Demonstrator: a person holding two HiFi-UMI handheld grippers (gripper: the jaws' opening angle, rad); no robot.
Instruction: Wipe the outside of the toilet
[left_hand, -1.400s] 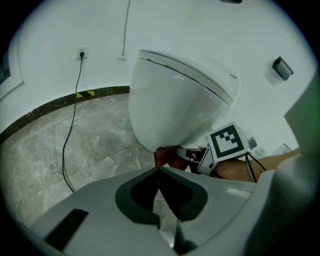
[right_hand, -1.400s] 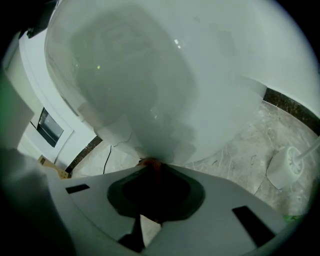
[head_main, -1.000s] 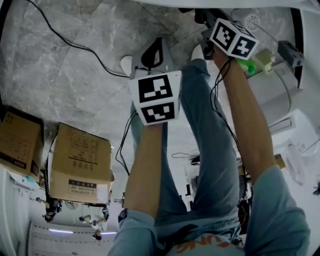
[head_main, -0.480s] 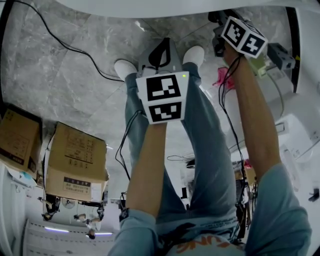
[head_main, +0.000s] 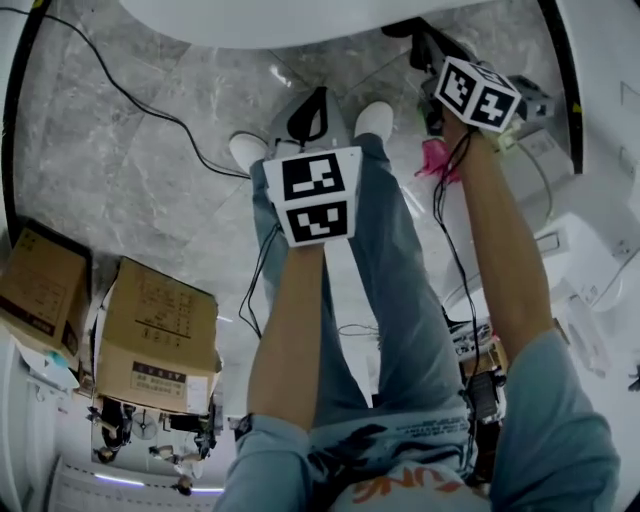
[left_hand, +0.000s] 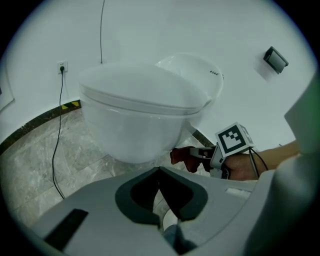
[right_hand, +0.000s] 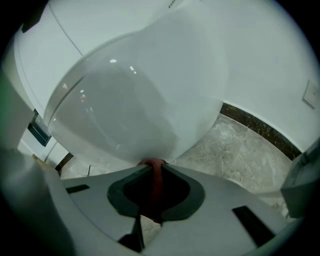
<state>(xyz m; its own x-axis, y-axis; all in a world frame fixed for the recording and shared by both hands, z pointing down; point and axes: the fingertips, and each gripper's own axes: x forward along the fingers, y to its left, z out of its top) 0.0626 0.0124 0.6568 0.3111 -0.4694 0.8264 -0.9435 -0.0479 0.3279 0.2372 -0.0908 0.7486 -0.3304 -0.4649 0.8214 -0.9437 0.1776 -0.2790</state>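
Note:
The white toilet (left_hand: 145, 107) hangs on the wall with its lid down; its bowl edge (head_main: 280, 18) shows at the top of the head view. My right gripper (right_hand: 154, 167) is shut on a red cloth (right_hand: 153, 187), whose tip touches the underside of the bowl (right_hand: 135, 95). In the left gripper view that cloth (left_hand: 182, 156) sits just below and right of the bowl, ahead of the right gripper's marker cube (left_hand: 232, 141). My left gripper (left_hand: 160, 172) is shut with nothing in it, held low in front of the toilet, above the person's knees (head_main: 308, 110).
Grey marble floor (head_main: 150, 170) with a black cable (head_main: 150, 100) running to a wall socket (left_hand: 62, 66). Two cardboard boxes (head_main: 160, 335) stand at the left. White fixtures (head_main: 590, 250) fill the right side. The person's white shoes (head_main: 247, 150) rest near the bowl.
The bowl has come further into the top of the head view. The right gripper with the red cloth has moved in towards the bowl. The left gripper has stayed about where it was.

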